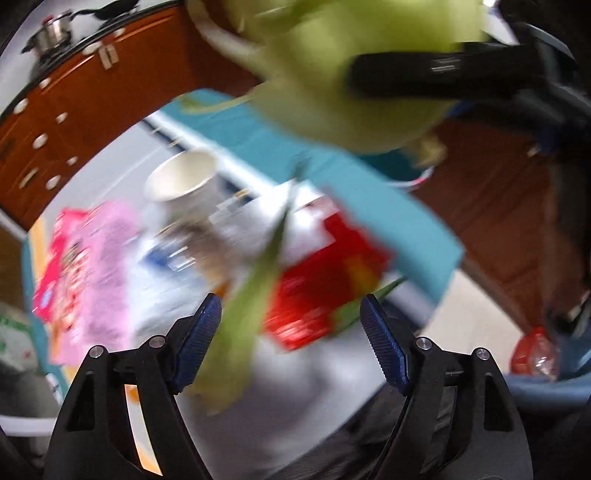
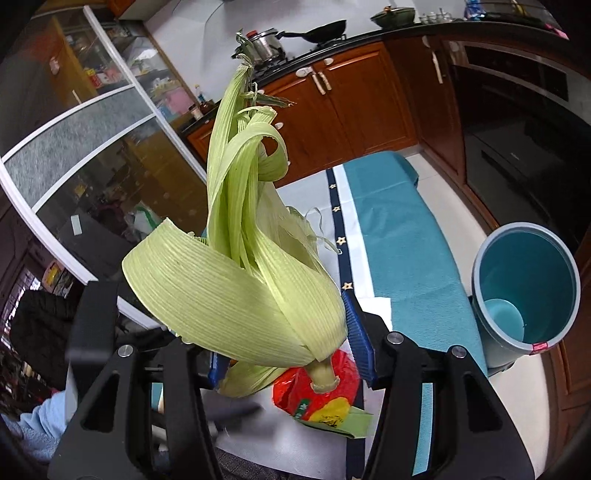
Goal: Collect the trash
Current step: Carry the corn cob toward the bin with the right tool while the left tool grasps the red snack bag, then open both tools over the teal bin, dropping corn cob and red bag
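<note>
Left gripper [image 1: 290,334]: jaws spread, pressing nothing, a blurred green husk strip between them above wrappers on the table. Right gripper [image 2: 284,350]: pinching the corn husk [image 2: 236,280] near its stem. Best carried rightward over the blue bin [image 2: 526,291] mouth, loose leaves inside the rim, before release.

There is one bundle of pale green corn husks [image 2: 236,280] with a short cut stalk. One round blue plastic bin [image 2: 526,291] stands on the floor, and inside it lies one smaller light blue round thing [image 2: 504,319]. On the table I count one white paper cup [image 1: 181,177], one pink printed snack packet [image 1: 92,266] and one red packet with yellow marks [image 1: 325,288]. One loose narrow green leaf [image 1: 255,295] is seen too. On the stove are one steel pot [image 2: 266,44] and one black frying pan [image 2: 327,29].
</note>
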`<state>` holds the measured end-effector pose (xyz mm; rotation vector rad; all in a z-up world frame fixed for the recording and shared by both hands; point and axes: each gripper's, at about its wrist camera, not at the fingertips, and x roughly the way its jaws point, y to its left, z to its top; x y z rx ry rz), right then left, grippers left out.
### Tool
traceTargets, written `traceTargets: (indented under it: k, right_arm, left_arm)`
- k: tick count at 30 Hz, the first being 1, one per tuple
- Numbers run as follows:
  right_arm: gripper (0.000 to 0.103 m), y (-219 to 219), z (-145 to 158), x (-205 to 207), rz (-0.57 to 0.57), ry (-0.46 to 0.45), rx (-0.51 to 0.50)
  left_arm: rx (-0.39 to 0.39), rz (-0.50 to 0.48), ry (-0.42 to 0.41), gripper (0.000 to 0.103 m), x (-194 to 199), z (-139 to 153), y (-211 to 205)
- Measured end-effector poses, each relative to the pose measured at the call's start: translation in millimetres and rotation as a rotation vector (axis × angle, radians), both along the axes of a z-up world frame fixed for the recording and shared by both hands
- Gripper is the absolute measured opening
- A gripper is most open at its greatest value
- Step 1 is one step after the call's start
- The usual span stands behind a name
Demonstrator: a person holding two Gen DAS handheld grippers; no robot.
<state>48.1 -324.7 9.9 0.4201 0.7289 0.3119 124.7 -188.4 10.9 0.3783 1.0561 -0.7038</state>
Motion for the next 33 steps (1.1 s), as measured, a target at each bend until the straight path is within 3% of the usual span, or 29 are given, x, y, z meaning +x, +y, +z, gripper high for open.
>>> traceTargets:
  k: [4, 9, 10, 11, 12, 13, 16, 24, 30, 33]
  right_arm:
    - [0.052, -17, -1, -8, -0.058, -0.003, -0.030]
    - [0.052, -51, -16, -19, -0.140, 0.023, -0.039]
    - [0.052, -57, -19, -21, -0.157, 0.026, -0.049]
    - [0.052, -64, -23, -22, -0.169, 0.032, -0.038]
    - [0.052, -69, -26, -22, -0.175, 0.038, -0.024]
    - [0.052, -76, -31, -23, -0.186, 0.046, -0.010]
    - [0.052, -91, -40, -26, -0.210, 0.057, 0.009]
    - [0.052, -137, -47, -33, -0.292, 0.043, 0.060]
    - [0.052, -195, -46, -34, -0.412, 0.041, 0.064]
    - [0.052, -229, -57, -22, -0.469, 0.099, 0.043]
  left_arm:
    - [-0.046, 0.002, 0.048, 0.081, 5, -8, -33]
    - [-0.023, 0.014, 0.116, 0.080, 12, -27, -56]
    - [-0.026, 0.015, 0.119, 0.072, 8, -29, -64]
    - [-0.024, 0.015, 0.116, 0.040, 8, -30, -68]
    - [-0.002, 0.016, 0.117, 0.018, 8, -33, -73]
    - [0.006, 0.022, 0.125, 0.005, 5, -33, -76]
    - [0.022, 0.004, 0.067, 0.004, 2, -21, -87]
    - [-0.094, -0.058, 0.019, 0.005, 15, 48, -123]
    - [-0.154, -0.170, -0.047, 0.005, 24, 82, -181]
    - [-0.175, -0.230, -0.070, 0.005, 27, 82, -223]
